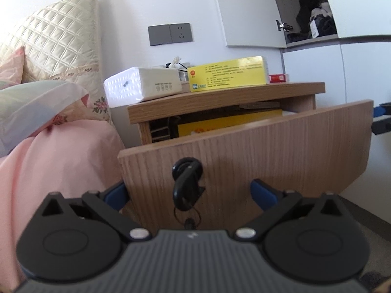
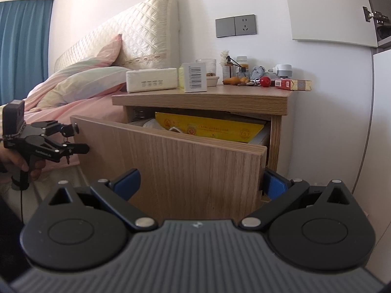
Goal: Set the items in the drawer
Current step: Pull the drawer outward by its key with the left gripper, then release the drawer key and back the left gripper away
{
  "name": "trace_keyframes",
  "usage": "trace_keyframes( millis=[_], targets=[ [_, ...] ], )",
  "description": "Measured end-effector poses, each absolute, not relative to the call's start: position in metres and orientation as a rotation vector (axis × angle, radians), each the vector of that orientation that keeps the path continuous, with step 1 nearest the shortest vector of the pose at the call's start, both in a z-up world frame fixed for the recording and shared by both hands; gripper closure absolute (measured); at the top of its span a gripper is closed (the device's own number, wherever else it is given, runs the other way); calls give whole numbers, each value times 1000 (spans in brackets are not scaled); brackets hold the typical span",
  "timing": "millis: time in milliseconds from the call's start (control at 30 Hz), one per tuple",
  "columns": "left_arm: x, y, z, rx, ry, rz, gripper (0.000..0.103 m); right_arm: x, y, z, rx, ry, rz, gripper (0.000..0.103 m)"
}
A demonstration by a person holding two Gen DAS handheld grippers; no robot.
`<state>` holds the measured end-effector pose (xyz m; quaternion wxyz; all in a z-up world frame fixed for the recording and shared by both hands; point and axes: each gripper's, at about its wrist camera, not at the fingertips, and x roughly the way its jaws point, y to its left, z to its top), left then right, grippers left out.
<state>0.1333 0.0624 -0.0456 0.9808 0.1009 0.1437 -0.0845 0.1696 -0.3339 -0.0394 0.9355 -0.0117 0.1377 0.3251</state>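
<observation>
Behind drawer front (image 2: 171, 161), contents half hidden; left gripper (image 1: 188, 190), right gripper (image 2: 200, 183) wide.

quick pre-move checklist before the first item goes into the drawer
1. Drawer open: ok. The drawer front stands pulled out from the nightstand.
2. Space inside: not ok. A yellow flat box and white stuff already fill the visible part.
3. Left claw free: ok, open, a finger on each side of the key handle, nothing held.
4. Right claw free: ok, open and empty, straddling the drawer front's right end.
5. Items reachable: ok. Tissue pack and barcode box sit near the nightstand's front edge.
6. Drawer depth left: cannot tell, hidden behind the front.
</observation>
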Motion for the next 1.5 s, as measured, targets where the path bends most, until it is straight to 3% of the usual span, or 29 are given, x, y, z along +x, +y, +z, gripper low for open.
trace_keyframes(
  millis=[867,1500],
  targets=[
    [85,67,-37,182,346,-229,0,121,-350,-32,-30,338,766,0],
    [76,74,-27,159,345,-212,0,118,-338,-20,-55,274,695,0]
  ],
)
